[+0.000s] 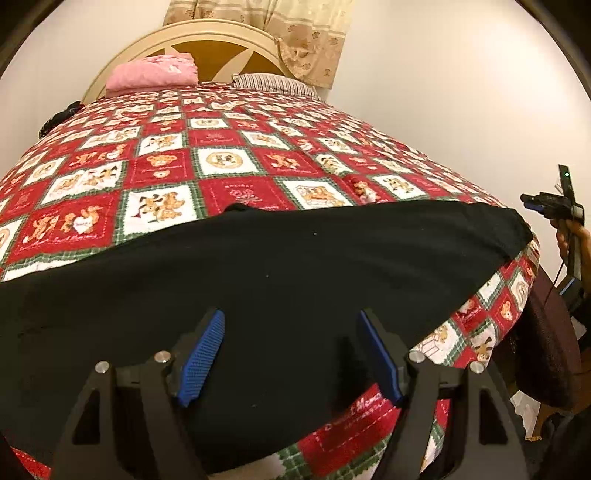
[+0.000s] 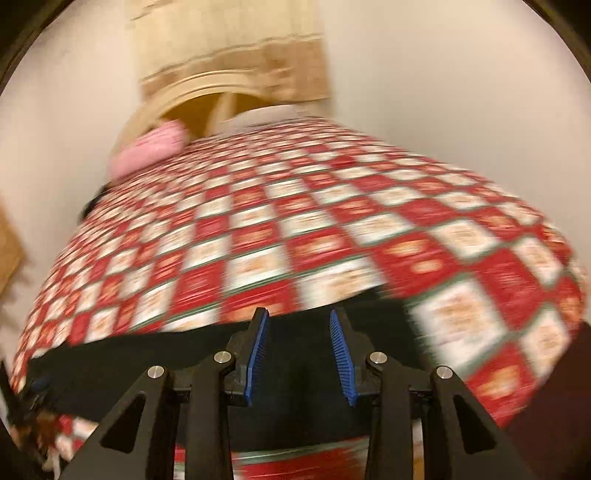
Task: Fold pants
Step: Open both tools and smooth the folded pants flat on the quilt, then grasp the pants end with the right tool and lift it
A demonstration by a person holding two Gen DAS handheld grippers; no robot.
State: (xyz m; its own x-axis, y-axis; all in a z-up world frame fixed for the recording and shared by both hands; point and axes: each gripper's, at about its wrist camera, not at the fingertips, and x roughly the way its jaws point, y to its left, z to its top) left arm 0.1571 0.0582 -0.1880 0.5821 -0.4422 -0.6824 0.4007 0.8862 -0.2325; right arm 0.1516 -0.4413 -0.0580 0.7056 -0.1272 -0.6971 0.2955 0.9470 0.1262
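Observation:
Black pants [image 1: 277,266] lie flat across the near end of a bed, on a red and white checked bear-print cover [image 1: 221,162]. My left gripper [image 1: 291,317] hovers over their near part, jaws wide open and empty. A hand holds my right gripper [image 1: 532,203] beyond the bed's right corner, off the cloth. The right wrist view is motion-blurred. In it my right gripper [image 2: 298,314] stands partly open over the pants [image 2: 147,354] and cover [image 2: 295,229], with no cloth between its blue pads [image 2: 258,350].
A pink folded cloth [image 1: 153,74] and a striped pillow [image 1: 273,83] lie by the cream headboard [image 1: 207,33]. A beige curtain [image 1: 295,29] hangs behind. A dark item [image 1: 59,118] sits at the bed's left edge, and dark furniture [image 1: 546,332] stands at the right corner.

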